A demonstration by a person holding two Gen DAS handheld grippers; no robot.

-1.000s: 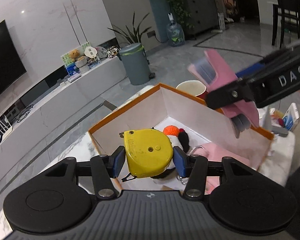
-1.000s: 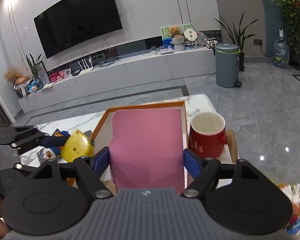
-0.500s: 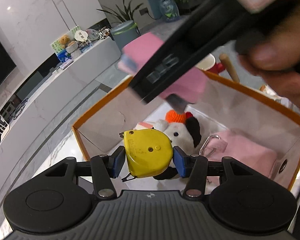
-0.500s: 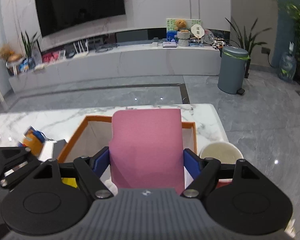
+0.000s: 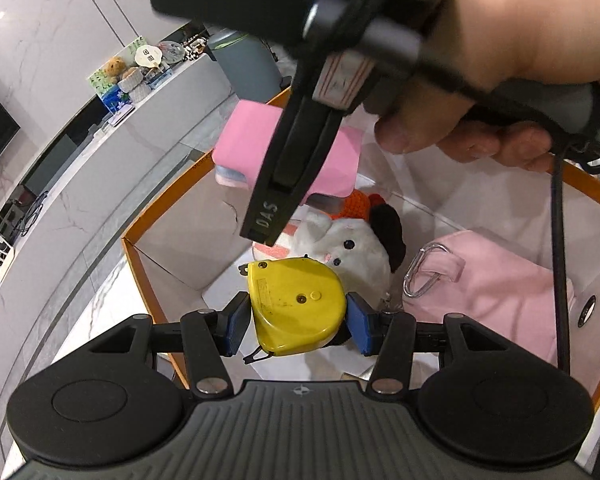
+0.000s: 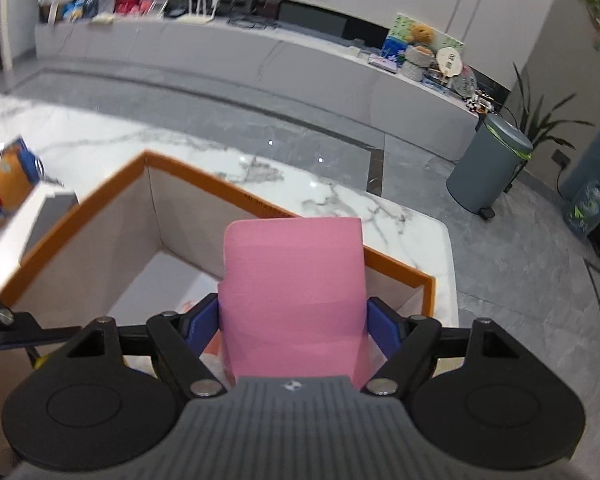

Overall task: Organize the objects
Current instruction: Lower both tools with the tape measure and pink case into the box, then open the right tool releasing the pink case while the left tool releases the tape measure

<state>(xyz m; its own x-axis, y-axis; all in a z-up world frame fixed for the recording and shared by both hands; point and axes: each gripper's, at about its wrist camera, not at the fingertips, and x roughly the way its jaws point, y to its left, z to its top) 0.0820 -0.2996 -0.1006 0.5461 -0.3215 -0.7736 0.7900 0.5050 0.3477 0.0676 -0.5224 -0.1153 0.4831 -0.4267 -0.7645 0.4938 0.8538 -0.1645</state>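
Over the box point(image 5: 168, 216), the left gripper point(image 5: 298, 322) is clamping a tape measure point(image 5: 296, 306); the right gripper point(image 6: 294, 322), higher, is pinching a pink pad point(image 6: 294, 292).

White marble surface point(image 6: 340, 200), grey-veined. Orange-rimmed open box point(image 6: 188, 172) rests directly on it. Blue-and-orange item point(image 6: 8, 188) and grey-white flat item point(image 6: 40, 216) lie on surface left of box; both blurred.
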